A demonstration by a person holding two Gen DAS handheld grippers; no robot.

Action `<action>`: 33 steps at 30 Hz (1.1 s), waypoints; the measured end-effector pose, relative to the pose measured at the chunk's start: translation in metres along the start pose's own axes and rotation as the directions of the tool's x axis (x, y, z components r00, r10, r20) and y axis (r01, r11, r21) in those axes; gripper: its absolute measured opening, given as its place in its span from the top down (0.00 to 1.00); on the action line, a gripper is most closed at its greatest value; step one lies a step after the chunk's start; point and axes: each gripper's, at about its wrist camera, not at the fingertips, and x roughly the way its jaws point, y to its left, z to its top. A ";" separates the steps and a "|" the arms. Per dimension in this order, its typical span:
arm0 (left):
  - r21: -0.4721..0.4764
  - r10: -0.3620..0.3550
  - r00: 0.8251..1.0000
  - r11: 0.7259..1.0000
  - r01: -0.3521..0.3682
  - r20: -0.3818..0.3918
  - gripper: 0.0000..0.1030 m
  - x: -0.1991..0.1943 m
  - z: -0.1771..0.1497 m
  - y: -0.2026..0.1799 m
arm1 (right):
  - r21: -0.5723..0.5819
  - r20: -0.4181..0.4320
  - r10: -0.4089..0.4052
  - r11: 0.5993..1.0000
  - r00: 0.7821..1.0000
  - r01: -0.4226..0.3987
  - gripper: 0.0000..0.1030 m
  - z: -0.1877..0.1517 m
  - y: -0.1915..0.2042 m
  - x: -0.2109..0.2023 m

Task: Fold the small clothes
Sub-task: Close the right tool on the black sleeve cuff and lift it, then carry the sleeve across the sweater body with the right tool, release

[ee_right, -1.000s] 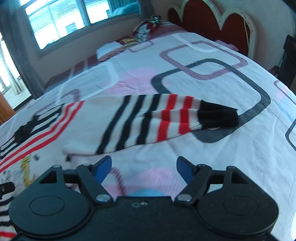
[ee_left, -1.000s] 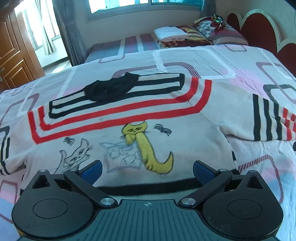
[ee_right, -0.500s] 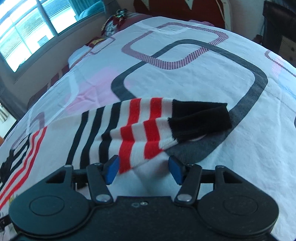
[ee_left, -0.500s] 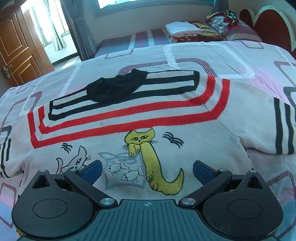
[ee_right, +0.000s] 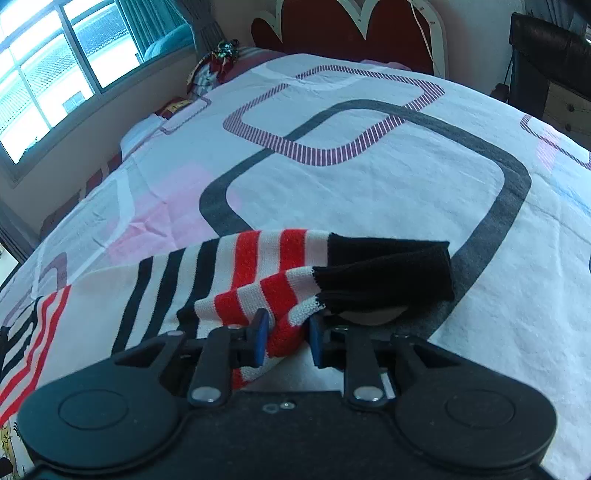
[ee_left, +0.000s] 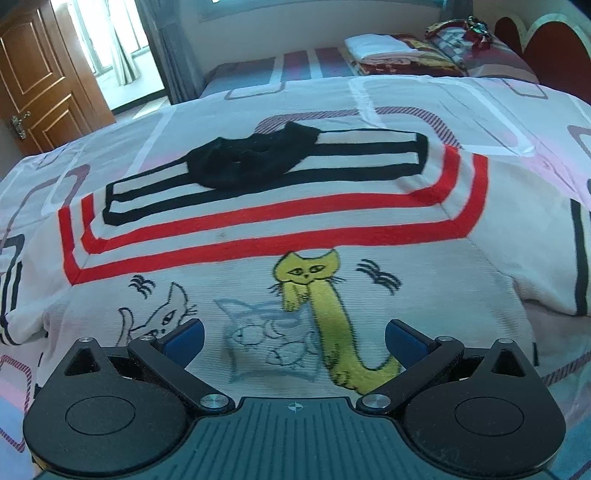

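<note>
A bed under a white sheet with grey and purple rounded-square outlines [ee_right: 369, 192] fills both views, bare sheet open beyond the sleeve toward the red scalloped headboard [ee_right: 351, 29]. A small white knit sweater with red and black stripes and cat drawings [ee_left: 258, 236] lies flat mid-bed, black collar [ee_left: 251, 158] at the far edge. The left gripper [ee_left: 293, 341] hovers over the hem area, jaws wide apart, nothing between; the right gripper [ee_right: 284, 338] has just been closing, pads pinching the striped sleeve [ee_right: 258, 291] near its black cuff [ee_right: 388, 273].
</note>
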 end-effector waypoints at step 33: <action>-0.285 -0.384 0.922 0.890 0.355 -0.050 0.00 0.051 0.005 0.150 | -0.521 -0.304 0.405 0.687 0.862 -0.507 0.42 -0.137 0.310 -0.026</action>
